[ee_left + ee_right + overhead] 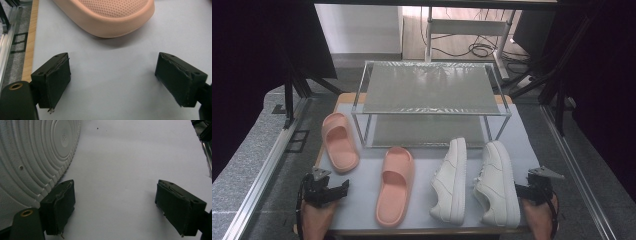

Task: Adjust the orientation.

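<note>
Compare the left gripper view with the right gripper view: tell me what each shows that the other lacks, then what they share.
Left gripper view alone: the rounded end of a pink slide, plus the table's wooden edge. Right gripper view alone: the ribbed sole of a white sneaker lying on its side. Both share the pale mat and open, empty jaws: left gripper, right gripper.

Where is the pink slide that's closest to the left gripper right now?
In the high view, that pink slide lies at the table's left side, just beyond the left gripper, left of the two-tier rack and the other pink slide.
</note>
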